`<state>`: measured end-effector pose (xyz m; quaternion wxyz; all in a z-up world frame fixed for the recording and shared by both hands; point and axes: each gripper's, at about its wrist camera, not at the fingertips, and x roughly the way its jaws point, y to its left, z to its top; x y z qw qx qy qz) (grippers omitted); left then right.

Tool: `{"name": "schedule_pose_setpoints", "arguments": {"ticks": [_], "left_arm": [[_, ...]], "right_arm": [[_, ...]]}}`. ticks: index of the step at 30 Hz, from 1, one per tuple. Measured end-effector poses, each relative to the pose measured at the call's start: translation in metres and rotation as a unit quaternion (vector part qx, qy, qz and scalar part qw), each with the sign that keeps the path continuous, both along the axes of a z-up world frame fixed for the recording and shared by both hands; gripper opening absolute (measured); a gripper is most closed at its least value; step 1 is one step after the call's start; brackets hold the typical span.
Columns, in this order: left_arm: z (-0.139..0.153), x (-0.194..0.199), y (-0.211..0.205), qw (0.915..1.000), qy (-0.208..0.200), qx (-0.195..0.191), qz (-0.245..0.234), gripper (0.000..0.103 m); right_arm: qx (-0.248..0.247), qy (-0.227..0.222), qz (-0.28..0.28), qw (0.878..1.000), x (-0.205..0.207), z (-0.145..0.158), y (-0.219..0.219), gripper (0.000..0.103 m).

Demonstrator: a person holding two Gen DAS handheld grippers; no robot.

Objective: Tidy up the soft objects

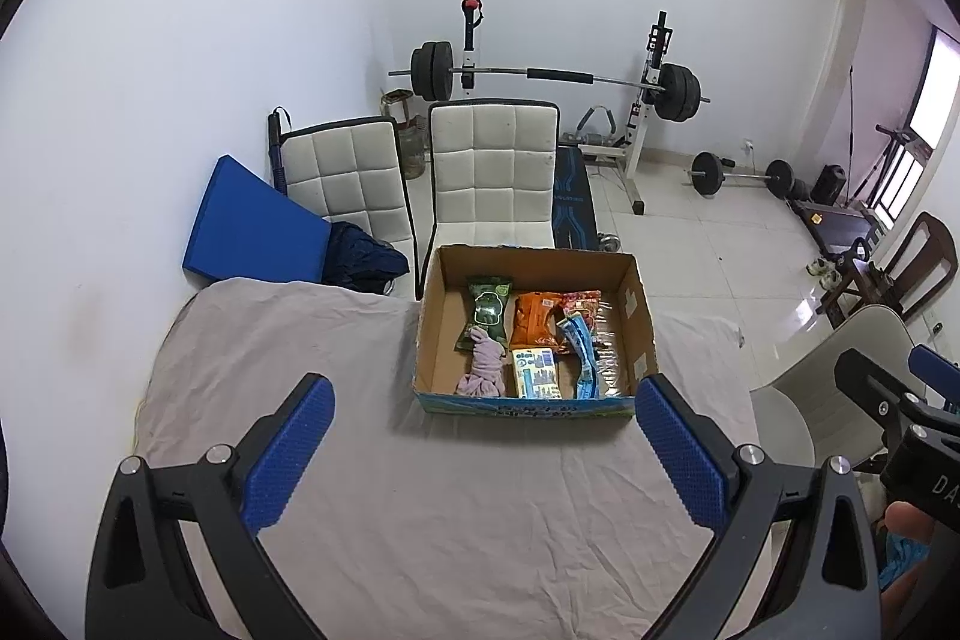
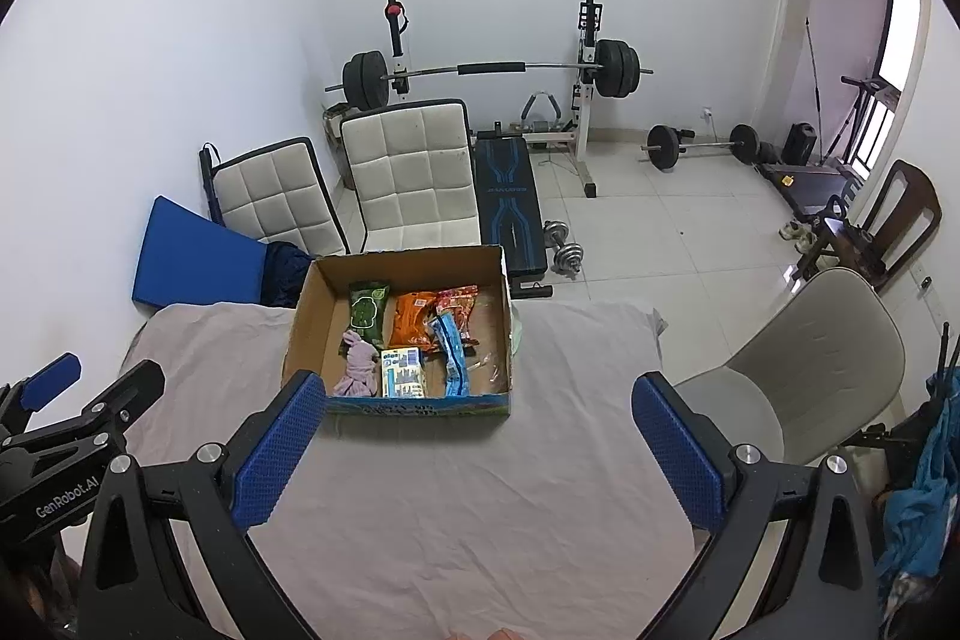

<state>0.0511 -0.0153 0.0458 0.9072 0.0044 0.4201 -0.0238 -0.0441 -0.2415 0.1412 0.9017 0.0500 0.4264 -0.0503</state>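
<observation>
**Box packed, both grippers released**

Reading "GenRobot.AI" on left gripper (image 2: 54,400) body; box-front print too blurred. Hovering spread wide, holding nothing: left gripper (image 1: 483,451), right gripper (image 2: 474,451). Sitting ahead on sheet (image 1: 420,520): cardboard box (image 1: 645,334) holding green packet (image 1: 487,310), orange packet (image 1: 533,319), pink cloth (image 1: 483,370). Hiding part of red packet (image 1: 582,304): blue pouch (image 1: 579,352).

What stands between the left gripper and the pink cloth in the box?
Only the box's near wall. The pink cloth lies just behind it inside the box, and the left gripper hovers open over bare sheet, so reaching it means coming over that wall.
</observation>
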Motion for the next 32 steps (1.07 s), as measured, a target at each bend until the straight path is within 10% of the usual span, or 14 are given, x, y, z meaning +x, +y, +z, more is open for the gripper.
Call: {"name": "schedule_pose_setpoints", "arguments": {"ticks": [32], "left_arm": [[0.010, -0.003, 0.011, 0.9999, -0.010, -0.012, 0.007, 0.103]], "right_arm": [[0.005, 0.004, -0.004, 1.000, 0.000, 0.004, 0.000, 0.103]]}}
